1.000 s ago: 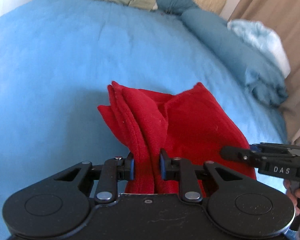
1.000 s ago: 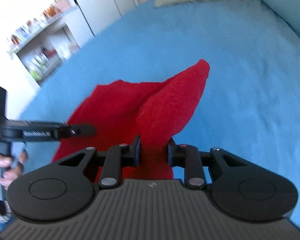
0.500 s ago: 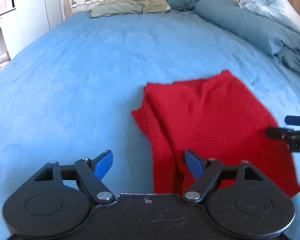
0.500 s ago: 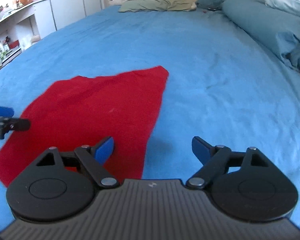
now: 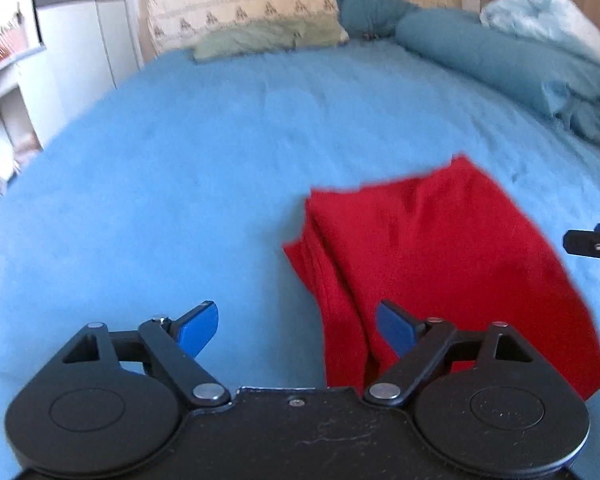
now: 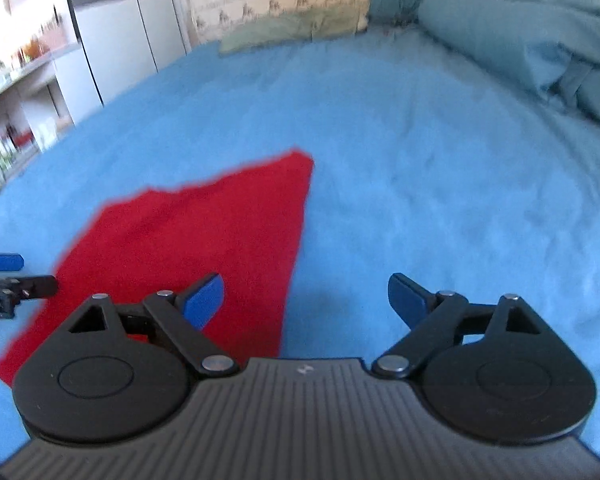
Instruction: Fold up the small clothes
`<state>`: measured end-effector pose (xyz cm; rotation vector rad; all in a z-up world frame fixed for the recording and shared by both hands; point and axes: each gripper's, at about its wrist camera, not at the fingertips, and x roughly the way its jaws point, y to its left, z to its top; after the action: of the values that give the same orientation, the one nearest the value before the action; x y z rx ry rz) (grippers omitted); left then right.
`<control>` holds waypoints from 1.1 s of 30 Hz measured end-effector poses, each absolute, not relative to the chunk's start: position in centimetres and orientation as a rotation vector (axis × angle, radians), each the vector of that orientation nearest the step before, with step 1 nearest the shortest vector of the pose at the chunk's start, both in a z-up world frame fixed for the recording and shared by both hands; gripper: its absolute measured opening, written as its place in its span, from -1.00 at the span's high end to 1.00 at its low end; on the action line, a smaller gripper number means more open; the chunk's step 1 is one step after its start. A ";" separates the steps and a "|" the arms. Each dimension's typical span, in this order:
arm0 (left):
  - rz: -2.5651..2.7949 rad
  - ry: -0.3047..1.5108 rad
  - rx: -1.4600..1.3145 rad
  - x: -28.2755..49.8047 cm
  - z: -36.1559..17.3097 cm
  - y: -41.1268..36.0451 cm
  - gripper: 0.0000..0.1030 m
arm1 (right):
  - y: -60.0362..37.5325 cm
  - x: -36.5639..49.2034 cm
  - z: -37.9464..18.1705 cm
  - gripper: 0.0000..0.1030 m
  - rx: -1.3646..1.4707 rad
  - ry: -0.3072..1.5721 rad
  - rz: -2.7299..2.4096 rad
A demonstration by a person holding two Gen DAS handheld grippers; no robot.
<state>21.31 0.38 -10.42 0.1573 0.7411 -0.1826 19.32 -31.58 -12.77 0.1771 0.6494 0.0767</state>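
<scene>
Blue-padded left gripper (image 5: 296, 330) spread wide, holding nothing; right gripper (image 6: 306, 300) likewise agape and empty. Red garment (image 5: 432, 264) lies flat on the blue bedspread (image 5: 180, 184), ahead and right of the left gripper, its bunched left edge running past the right pad. Seen from the right wrist, the garment (image 6: 188, 248) sits ahead-left, its right edge between the pads. Long axis runs away from both grippers. Judgement: both are about equally near; next fold likely starts from the near hem.
</scene>
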 end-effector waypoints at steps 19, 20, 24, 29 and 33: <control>-0.064 0.640 0.050 5.6 6.6 2.0 -1.00 | -27.5 3.5 5.6 -1.00 0.066 0.636 -0.019; -0.068 0.649 0.045 4.9 6.5 2.0 -1.00 | -27.1 2.7 5.5 -1.00 0.062 0.646 -0.027; -0.065 0.683 0.071 3.0 5.3 1.9 -1.00 | -26.1 0.5 3.9 -1.00 0.082 0.703 -0.055; -0.085 0.720 0.074 1.1 3.4 1.4 -1.00 | -24.9 -1.4 1.9 -1.00 0.048 0.745 -0.082; -0.096 0.734 0.085 0.2 2.2 1.2 -1.00 | -24.7 -2.2 0.1 -1.00 0.063 0.793 -0.088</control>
<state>0.18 1.21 2.21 0.0849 0.7337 -0.0962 -2.15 -24.66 0.15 0.0629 0.7928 -0.0881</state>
